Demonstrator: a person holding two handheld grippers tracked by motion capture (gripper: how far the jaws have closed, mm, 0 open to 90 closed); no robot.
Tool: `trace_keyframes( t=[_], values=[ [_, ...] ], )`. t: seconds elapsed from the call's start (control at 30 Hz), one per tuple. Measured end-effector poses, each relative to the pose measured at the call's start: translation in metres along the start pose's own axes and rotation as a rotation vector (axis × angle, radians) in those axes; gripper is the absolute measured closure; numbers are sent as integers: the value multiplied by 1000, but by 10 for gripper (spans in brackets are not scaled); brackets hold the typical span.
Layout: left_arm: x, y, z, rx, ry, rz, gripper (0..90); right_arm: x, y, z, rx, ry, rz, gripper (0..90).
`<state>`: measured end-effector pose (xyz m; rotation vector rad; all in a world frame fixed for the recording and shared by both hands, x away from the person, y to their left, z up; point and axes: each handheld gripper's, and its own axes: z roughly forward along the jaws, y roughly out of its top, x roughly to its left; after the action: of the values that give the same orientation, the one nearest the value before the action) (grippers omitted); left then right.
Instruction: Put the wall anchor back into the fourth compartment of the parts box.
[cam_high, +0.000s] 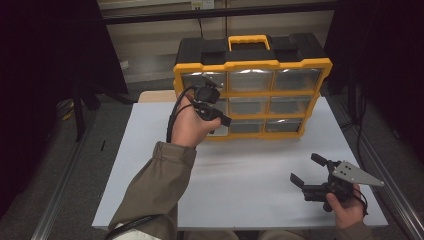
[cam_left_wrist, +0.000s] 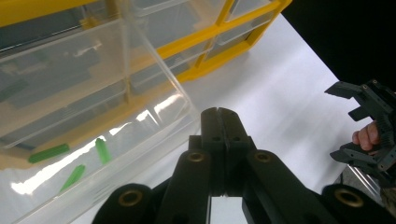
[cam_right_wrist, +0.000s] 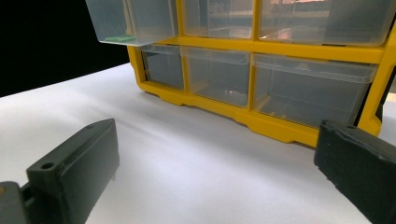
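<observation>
Clear drawer (cam_left_wrist: 93, 116) pulled out w/ green pieces (cam_left_wrist: 102, 150) inside.

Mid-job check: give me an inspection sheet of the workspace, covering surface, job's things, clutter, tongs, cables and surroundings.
Surface: white table, bare in front of the cabinet.
Job's things: yellow drawer cabinet upright at the back; one clear drawer pulled out, holding green pieces.
Clutter: nothing seen.
Tongs: left tongs shut, empty, beside the pulled drawer; right tongs open, empty, low over the table.
Cables: black cable loops from the left tongs.
Surroundings: dark, grey floor at the sides.
</observation>
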<state>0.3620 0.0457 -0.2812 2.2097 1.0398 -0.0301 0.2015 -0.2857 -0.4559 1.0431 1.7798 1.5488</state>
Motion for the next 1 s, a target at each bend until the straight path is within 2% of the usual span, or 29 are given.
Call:
trace_keyframes(
  t=[0.2, 0.27, 0.4, 0.7, 0.93, 1.0],
  values=[
    [-3, -5, 5, 1, -26, 15, 868, 0, 0, 0, 1, 1, 0, 0],
    [-4, -7, 7, 2, -30, 31, 816, 0, 0, 0, 5, 0, 2, 0],
    [-3, -11, 10, 7, -45, 23, 745, 0, 0, 0, 7, -1, 2, 0],
    [-1, -25, 17, -26, -77, 38, 576, 0, 0, 0, 8, 0, 2, 0],
    [-2, -36, 24, -73, -85, 18, 447, 1, 0, 0, 8, -2, 5, 0],
    [-1, -38, 25, -81, -89, 26, 427, 1, 0, 0, 8, -2, 5, 0]
  ],
)
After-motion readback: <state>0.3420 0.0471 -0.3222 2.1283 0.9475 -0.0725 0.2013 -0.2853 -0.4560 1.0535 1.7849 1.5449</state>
